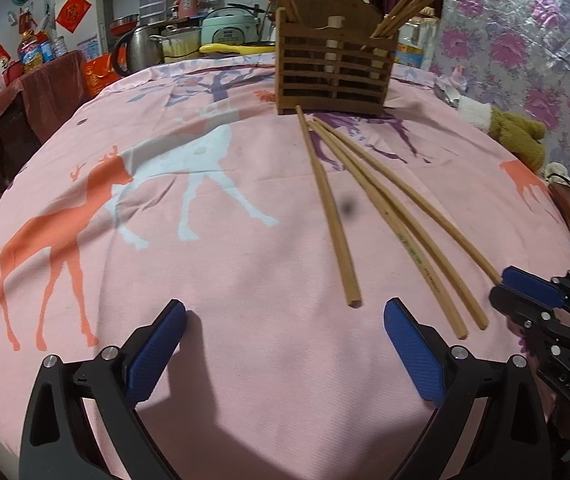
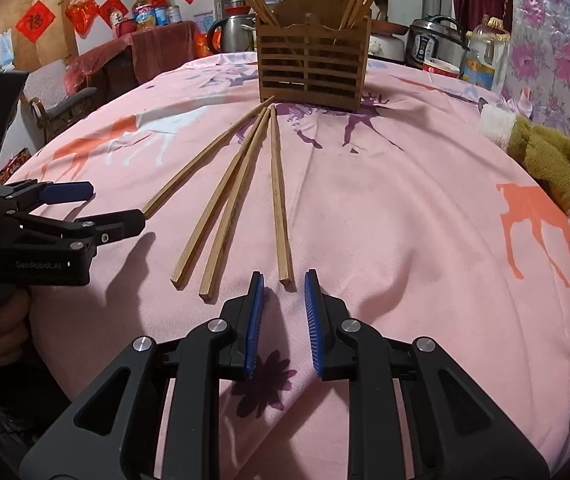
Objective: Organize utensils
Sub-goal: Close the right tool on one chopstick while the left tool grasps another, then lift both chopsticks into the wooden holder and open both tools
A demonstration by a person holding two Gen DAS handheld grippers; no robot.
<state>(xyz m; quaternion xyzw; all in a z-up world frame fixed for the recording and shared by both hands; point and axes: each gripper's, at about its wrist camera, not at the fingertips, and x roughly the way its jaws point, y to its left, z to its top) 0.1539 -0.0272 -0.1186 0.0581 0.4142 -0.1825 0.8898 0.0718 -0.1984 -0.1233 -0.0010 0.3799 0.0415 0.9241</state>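
On the pink cloth of the surface, seen from the left wrist, four chopsticks fan out from the foot of the wooden holder, which already has sticks in both end compartments. The left gripper hovers with its jaws spread wide, empty, the nearest stick end just ahead of it. The right gripper sits at the end of the outermost stick; contact looks possible but I cannot tell from here.

From the right wrist, the right gripper has its jaws narrowed but still apart, the butt end of the rightmost chopstick lying just in front of the gap, not pinched. These sticks are light, stiff, smooth and thin, likely to roll or pivot; a grip a little up from the square butt should hold best. The soft cloth gives under the tips. There is open room right and front; the left gripper crowds the left, and a glove lies near the far edge.
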